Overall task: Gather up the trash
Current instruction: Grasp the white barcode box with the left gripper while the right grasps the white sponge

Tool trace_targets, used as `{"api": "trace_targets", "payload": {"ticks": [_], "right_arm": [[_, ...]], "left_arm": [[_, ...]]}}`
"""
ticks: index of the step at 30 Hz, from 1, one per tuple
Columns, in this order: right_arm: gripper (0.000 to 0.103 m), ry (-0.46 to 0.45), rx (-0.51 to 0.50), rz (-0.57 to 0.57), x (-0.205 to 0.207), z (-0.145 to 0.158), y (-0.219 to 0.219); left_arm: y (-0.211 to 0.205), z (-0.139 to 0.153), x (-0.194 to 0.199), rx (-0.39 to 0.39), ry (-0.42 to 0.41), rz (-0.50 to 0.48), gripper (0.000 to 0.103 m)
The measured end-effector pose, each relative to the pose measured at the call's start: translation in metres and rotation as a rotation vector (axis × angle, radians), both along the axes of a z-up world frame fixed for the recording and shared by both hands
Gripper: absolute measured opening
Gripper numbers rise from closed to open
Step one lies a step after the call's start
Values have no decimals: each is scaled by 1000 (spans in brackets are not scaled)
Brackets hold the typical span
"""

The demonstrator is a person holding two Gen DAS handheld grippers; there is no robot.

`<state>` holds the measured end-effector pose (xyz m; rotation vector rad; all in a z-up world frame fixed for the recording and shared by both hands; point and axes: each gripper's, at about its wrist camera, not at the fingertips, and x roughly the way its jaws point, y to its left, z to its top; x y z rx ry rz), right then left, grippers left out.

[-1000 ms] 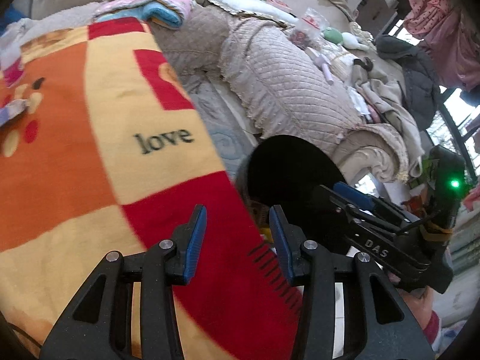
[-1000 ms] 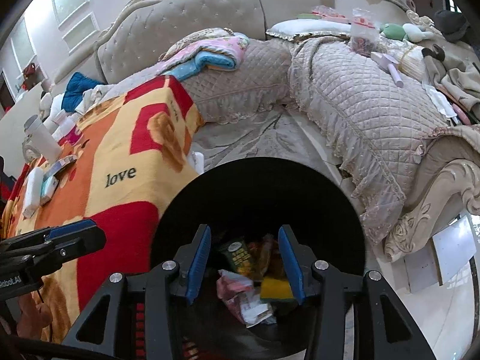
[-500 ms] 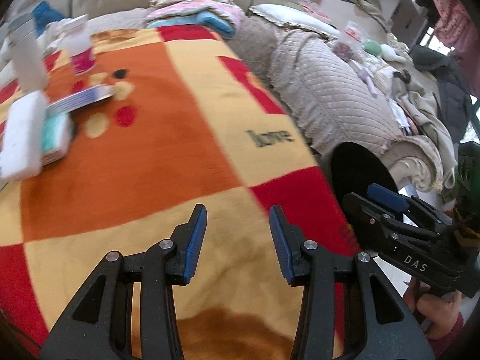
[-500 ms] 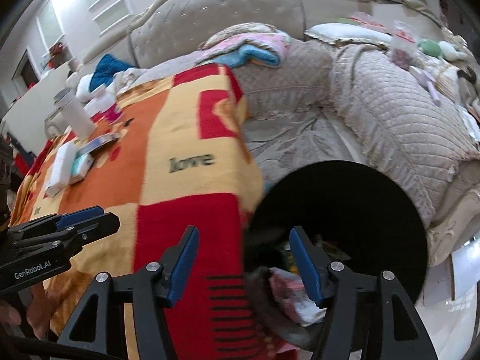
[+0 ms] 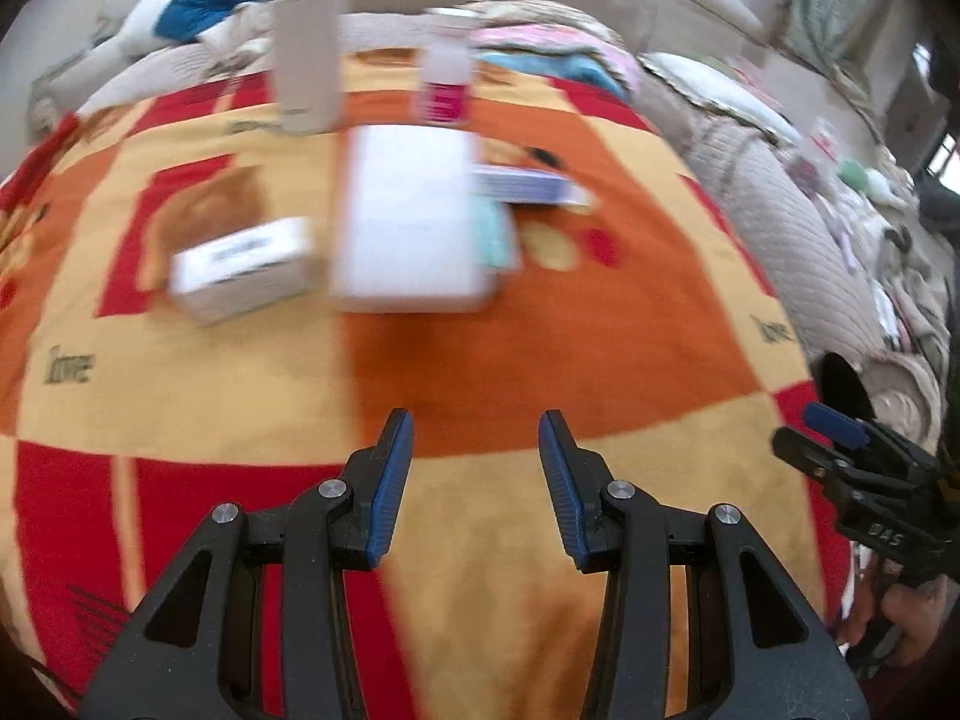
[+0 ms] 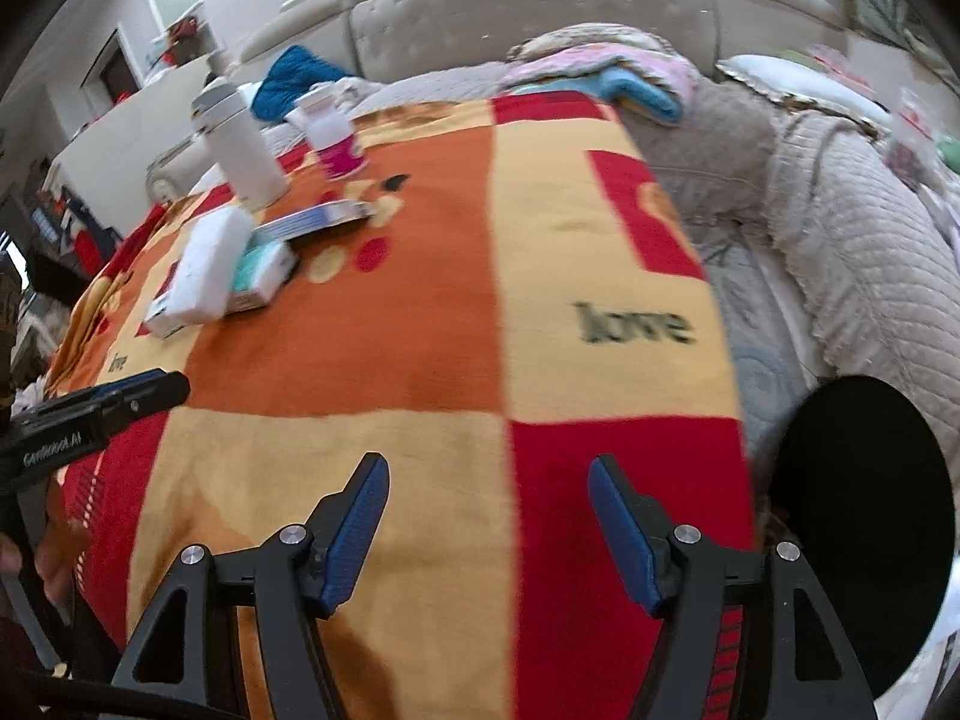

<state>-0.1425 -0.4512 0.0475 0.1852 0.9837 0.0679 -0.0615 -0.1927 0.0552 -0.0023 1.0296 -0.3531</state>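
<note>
Black left tongs (image 5: 475,483) stand part open, empty, over my checked fleece blanket (image 5: 540,324). Right tongs (image 6: 487,531), just widening, hold nothing; round black bin (image 6: 864,510) at three o'clock.

Soft even daylight, heavy motion blur in left wrist view, fisheye bending, dark vignetted corners
</note>
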Motion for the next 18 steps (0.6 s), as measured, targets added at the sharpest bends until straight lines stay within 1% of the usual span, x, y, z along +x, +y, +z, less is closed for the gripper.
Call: {"api": "trace_targets", "payload": {"ticks": [3,4,5,6,8,10,11,13,16,18], "right_arm": [[70,-1,-2,34,10,3,19],[72,-2,-5,46,13,4,26],[72,-3,-6,55,17,4,34],[72,-2,-5,61,19,5,38],[72,3,0,75,26,5,48],[72,8,8,90,32,5,57],[72,8,9,100,34,6,62],[73,8,1,116,39,7,70],[73,10,-3,134,45,9,79],[73,8,3,141,50,10,83]], "left_arm": [[33,1,13,12,-7,53,42],[44,2,18,14,-11,72,45],[55,3,26,16,-16,92,50],[68,5,35,13,-25,120,51],[88,9,52,12,-43,163,51],[102,11,67,17,-62,187,51],[106,12,71,18,-65,183,51],[110,12,79,23,-78,134,51],[101,9,83,52,-86,9,57],[95,6,86,70,-86,-56,59]]}}
